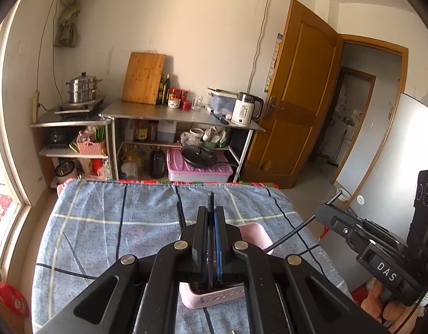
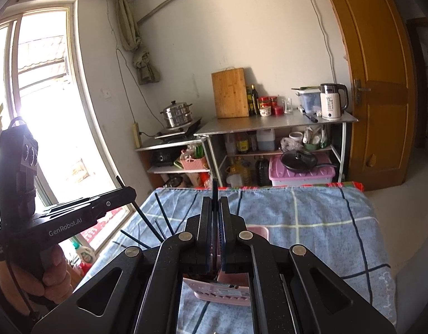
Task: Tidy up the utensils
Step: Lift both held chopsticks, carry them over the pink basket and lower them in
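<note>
The left gripper (image 1: 211, 217) has its fingers pressed nearly together on a thin black chopstick (image 1: 210, 200), whose tip stands up just past the fingertips. Directly below it, on the blue checked cloth (image 1: 102, 222) that covers the bench, sits a pink utensil holder (image 1: 214, 296); its slotted near wall shows between the gripper's arms and its far rim peeks out to the right of the fingers. Another dark chopstick (image 1: 181, 217) shows just left of the left fingers, slanting up over the cloth.

The right gripper (image 2: 215, 208) is likewise narrowed onto a black chopstick (image 2: 214, 192) that pokes up between the fingers. From the left wrist view this stick (image 1: 303, 224) runs down and left from the right gripper (image 1: 322, 211) to the holder's right rim. The pink utensil holder (image 2: 222, 292) lies under this gripper too. To its left, several dark chopsticks (image 2: 161, 217) fan out upward over the left edge of the bench, beside the left gripper (image 2: 130, 192), which a bare hand (image 2: 30, 278) grips by its handle.

Beyond the bench, against the far wall, stands a metal shelf unit (image 1: 183, 117) carrying a wooden cutting board (image 1: 144, 78), a white kettle (image 1: 246, 108) and jars, with a steel steamer pot (image 1: 83, 87) to its left and a brown door (image 1: 297, 97) to its right
</note>
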`<action>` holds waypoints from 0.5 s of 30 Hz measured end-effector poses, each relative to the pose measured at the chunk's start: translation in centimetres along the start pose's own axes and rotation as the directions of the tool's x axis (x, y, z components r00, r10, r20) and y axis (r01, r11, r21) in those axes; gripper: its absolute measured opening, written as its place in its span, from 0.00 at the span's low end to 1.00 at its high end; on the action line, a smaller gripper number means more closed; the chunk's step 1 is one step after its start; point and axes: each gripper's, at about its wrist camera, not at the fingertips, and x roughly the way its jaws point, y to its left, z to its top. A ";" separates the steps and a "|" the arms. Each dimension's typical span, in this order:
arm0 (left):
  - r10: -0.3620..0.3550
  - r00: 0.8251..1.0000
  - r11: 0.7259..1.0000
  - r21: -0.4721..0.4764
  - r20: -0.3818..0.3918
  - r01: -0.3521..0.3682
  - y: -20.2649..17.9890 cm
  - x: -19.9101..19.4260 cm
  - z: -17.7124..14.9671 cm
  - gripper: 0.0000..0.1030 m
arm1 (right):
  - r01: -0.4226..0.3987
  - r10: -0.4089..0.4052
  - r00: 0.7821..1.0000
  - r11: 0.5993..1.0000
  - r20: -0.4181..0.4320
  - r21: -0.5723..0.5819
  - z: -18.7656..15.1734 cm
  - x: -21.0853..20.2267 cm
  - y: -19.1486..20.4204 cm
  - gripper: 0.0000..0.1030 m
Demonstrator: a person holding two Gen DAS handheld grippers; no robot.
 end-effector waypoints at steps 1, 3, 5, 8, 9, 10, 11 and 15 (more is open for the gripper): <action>0.005 1.000 1.000 0.001 -0.007 -0.005 0.1 0.5 -0.3 0.04 | 0.000 0.000 1.000 1.000 -0.009 0.001 -0.2 0.4 -0.1 0.04; 0.011 1.000 1.000 0.001 -0.022 -0.011 0.4 1.1 -0.7 0.04 | 0.001 -0.001 1.000 1.000 -0.030 0.002 -0.6 1.1 -0.3 0.04; 0.010 0.999 1.000 0.000 -0.038 -0.010 0.7 1.8 -1.1 0.04 | 0.000 0.000 0.999 1.000 -0.051 -0.001 -1.1 1.8 -0.4 0.04; 0.016 0.998 1.000 0.003 -0.054 -0.016 0.8 2.4 -1.5 0.04 | -0.002 0.001 0.997 1.000 -0.078 -0.008 -1.6 2.5 -0.4 0.04; 0.015 0.998 1.000 0.004 -0.059 -0.015 1.0 2.5 -1.7 0.04 | -0.006 0.005 0.996 1.000 -0.087 -0.008 -1.8 2.8 -0.4 0.04; 0.017 0.998 1.000 0.003 -0.064 -0.017 1.0 2.6 -1.9 0.04 | -0.009 0.009 0.996 1.000 -0.094 -0.008 -1.9 2.9 -0.3 0.04; 0.021 0.998 1.000 0.002 -0.067 -0.021 1.0 2.7 -2.0 0.04 | -0.011 0.010 0.995 1.000 -0.100 -0.009 -2.1 3.0 -0.3 0.04; 0.031 0.997 1.000 0.003 -0.071 -0.031 1.3 2.9 -2.5 0.04 | -0.013 0.011 0.993 1.000 -0.119 -0.015 -2.3 3.2 -0.4 0.04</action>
